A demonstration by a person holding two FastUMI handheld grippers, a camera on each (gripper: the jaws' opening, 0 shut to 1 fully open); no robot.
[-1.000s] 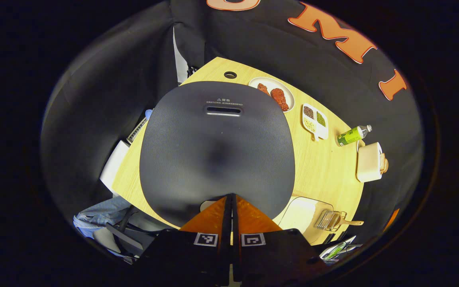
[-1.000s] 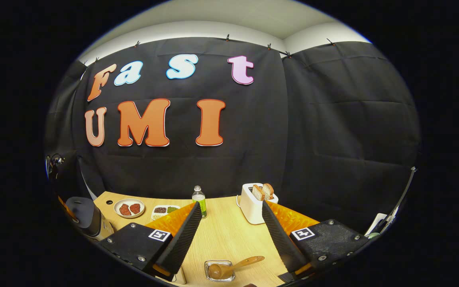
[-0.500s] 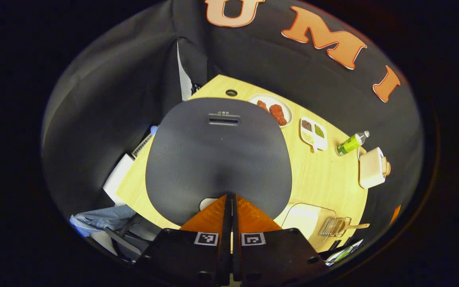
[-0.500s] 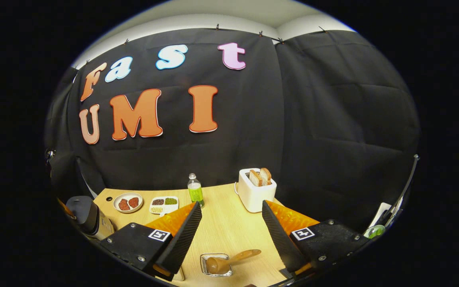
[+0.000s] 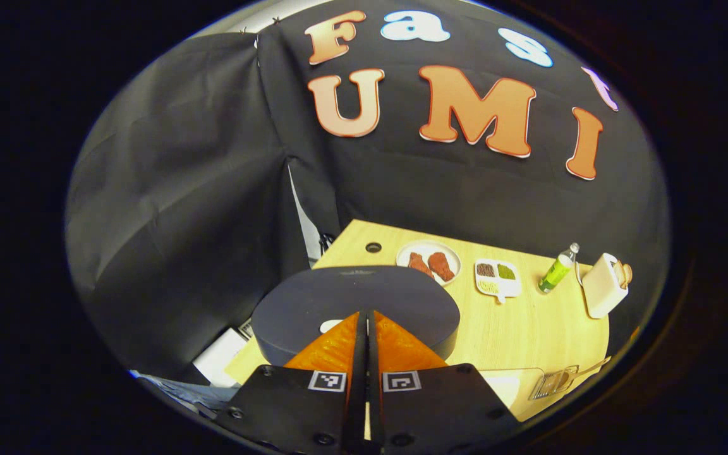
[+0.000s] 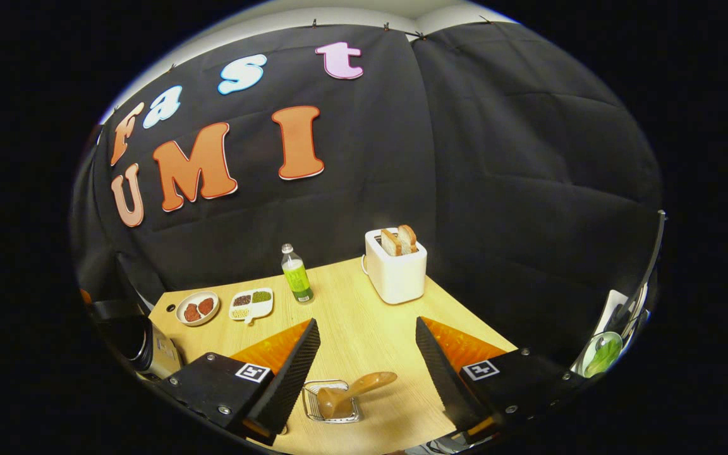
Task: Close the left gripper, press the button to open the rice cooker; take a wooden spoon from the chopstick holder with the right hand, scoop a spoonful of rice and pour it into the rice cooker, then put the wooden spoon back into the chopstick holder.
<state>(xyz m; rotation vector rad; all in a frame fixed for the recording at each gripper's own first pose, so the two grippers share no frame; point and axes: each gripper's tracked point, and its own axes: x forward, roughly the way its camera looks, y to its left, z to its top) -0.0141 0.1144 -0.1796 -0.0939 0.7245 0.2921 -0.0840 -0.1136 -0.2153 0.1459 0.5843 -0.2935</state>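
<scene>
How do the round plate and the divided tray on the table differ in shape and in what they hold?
The round plate is circular, while the divided tray is nearly rectangular with a short handle. The plate is one open surface holding two reddish-brown pieces; the tray is split into compartments holding dark, green and pale grains. The plate lies nearer the rice cooker, the tray nearer the green bottle. Both are white and lie flat on the wooden table.

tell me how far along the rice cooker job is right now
Early. Done: the left gripper is shut, fingers together above the rice cooker. In hand: the button press; the lid looks down, so the cooker is not yet open. Left: the right gripper is open above the wooden spoon, which sits in the chopstick holder untouched, so fetching, scooping, pouring and returning all remain.
</scene>
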